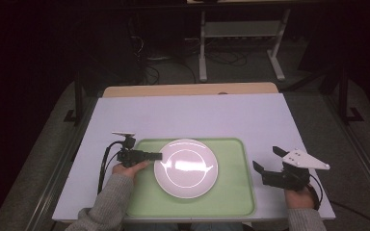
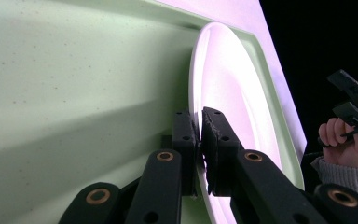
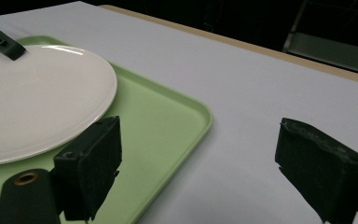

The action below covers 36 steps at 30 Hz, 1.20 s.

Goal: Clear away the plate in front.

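Note:
A white plate rests on a light green tray near the table's front edge. My left gripper reaches in from the left and is shut on the plate's left rim; in the left gripper view its jaws clamp the plate edge at the gripper tips. My right gripper hovers open over the white table just right of the tray, nothing between its fingers. In the right gripper view its open gripper spans the tray's right edge, with the plate to the left.
A white sheet covers the table, with a wooden strip along the far edge. Dark floor, cables and a metal frame lie beyond. Table rails run along both sides.

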{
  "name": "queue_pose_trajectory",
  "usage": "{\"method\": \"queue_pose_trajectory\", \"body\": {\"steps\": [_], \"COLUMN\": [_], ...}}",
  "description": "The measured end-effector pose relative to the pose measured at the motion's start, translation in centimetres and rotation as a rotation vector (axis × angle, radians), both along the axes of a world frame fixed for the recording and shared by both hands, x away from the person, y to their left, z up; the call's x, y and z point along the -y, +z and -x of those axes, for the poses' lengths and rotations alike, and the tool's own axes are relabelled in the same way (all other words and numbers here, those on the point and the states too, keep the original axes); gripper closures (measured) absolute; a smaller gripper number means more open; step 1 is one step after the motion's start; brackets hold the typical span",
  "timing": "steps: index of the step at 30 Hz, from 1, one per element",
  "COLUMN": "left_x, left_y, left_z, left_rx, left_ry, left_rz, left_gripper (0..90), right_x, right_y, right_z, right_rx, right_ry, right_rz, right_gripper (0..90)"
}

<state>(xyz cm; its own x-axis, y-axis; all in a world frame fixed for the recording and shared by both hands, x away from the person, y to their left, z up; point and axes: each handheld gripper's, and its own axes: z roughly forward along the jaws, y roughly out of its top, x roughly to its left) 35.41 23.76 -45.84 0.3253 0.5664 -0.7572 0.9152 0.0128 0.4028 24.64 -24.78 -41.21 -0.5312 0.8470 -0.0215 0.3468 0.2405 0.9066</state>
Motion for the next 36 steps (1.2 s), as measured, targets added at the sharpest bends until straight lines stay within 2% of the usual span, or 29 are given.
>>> {"method": "queue_pose_trajectory", "body": {"steps": [1,7,10,18,22,25,28,36], "left_x": [0.1,0.1,0.1,0.0,-0.2,-0.5,-0.6,-0.8], "left_y": [0.1,0.3,0.3,0.4,0.1,-0.1,0.0,-0.1], "left_z": [0.1,0.2,0.3,0.7,0.8,1.0,1.2,1.4], "left_rx": [0.002,0.003,0.009,0.02,0.015,0.014,0.022,0.029], "left_ry": [-0.004,-0.03,-0.036,-0.039,-0.049,-0.039,-0.036,-0.029], "left_rz": [-0.012,-0.024,-0.046,-0.063,-0.104,-0.092,-0.102,-0.091], "left_gripper": [83.4,83.1,82.3,82.2,80.9,81.2,81.2,81.1], "right_x": [0.0,0.0,0.1,0.0,0.0,0.0,0.0,0.0], "right_y": [0.0,0.0,0.0,0.0,0.0,0.0,0.0,-0.1], "right_z": [0.0,0.0,0.0,0.0,0.0,0.0,0.0,0.0], "right_rx": [-0.001,0.002,0.002,-0.001,-0.002,-0.002,-0.003,-0.005], "right_ry": [0.001,0.002,-0.001,0.001,-0.002,-0.002,0.001,0.001], "right_rz": [0.0,0.002,-0.001,-0.003,-0.003,-0.003,0.001,0.001], "right_gripper": [13.7,13.6,13.6,13.7,13.6,13.6,13.6,13.7]}}
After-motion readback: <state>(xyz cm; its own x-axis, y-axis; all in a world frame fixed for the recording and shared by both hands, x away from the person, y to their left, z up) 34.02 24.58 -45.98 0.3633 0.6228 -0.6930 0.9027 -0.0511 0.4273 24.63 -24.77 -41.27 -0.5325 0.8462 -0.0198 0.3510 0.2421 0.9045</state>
